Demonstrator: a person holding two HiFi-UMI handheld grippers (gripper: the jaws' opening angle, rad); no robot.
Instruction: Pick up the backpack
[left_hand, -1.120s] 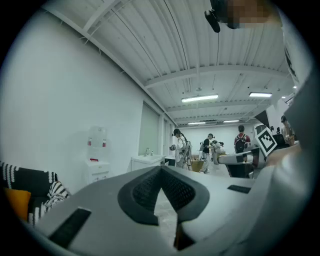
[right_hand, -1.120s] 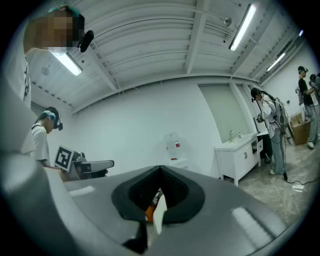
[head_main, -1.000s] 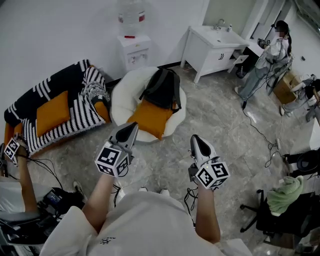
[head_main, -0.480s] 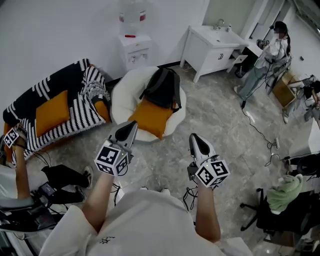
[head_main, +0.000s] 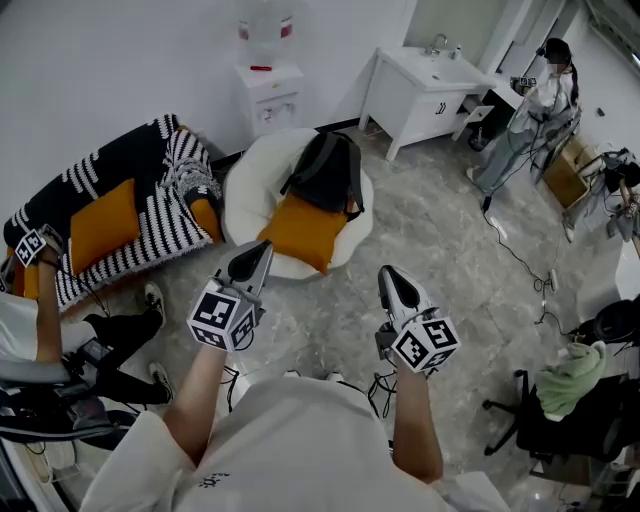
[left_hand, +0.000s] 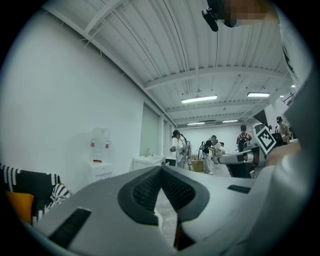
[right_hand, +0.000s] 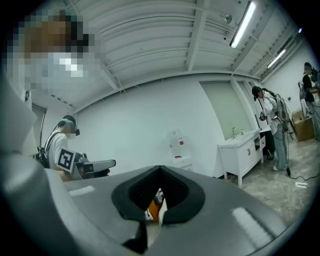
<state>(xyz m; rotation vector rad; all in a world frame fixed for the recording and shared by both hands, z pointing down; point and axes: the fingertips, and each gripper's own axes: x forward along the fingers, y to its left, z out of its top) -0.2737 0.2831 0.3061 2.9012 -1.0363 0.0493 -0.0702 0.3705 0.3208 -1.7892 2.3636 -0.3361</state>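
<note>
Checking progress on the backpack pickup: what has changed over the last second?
Nothing was taken hold of or let go. The one clear change is the seated person at lower left, who has stretched the legs out across the floor and lifted a marker cube higher in the picture. The left gripper and right gripper stay shut, empty and short of the backpack, which lies untouched in the white chair.
</note>
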